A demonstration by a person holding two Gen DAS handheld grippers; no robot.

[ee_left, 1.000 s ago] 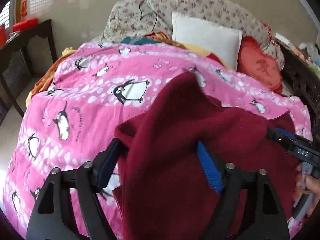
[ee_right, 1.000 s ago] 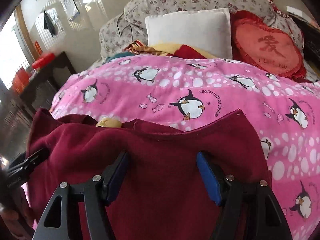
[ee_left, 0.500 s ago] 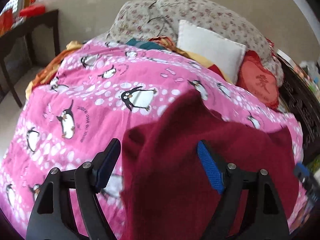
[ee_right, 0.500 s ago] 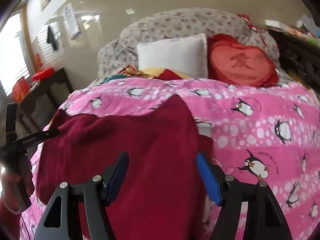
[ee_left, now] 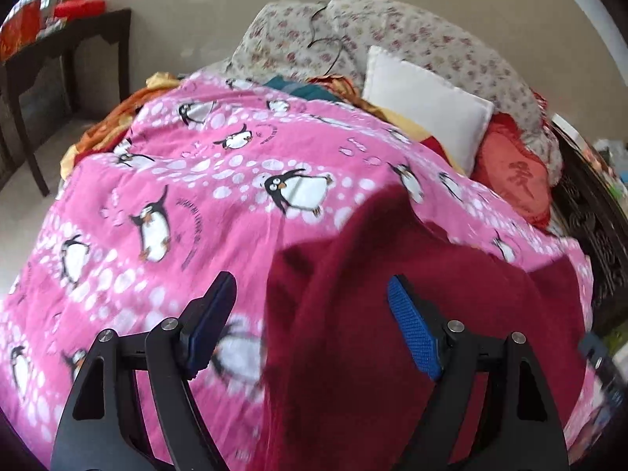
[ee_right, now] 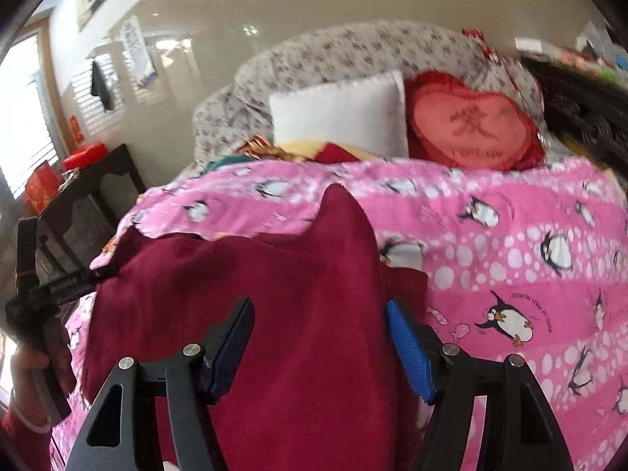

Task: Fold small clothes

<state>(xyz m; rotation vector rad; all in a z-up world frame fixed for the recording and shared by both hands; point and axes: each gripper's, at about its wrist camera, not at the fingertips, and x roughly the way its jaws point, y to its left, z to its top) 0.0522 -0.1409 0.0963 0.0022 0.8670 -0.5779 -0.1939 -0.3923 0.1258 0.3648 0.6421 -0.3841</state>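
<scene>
A dark red top lies on a bed with a pink penguin blanket.

Both claws hang over the red top, the left claw and right claw spread apart, holding nothing. Behind the top sit a white pillow and heart cushion; a dark desk stands beside the bed.
</scene>
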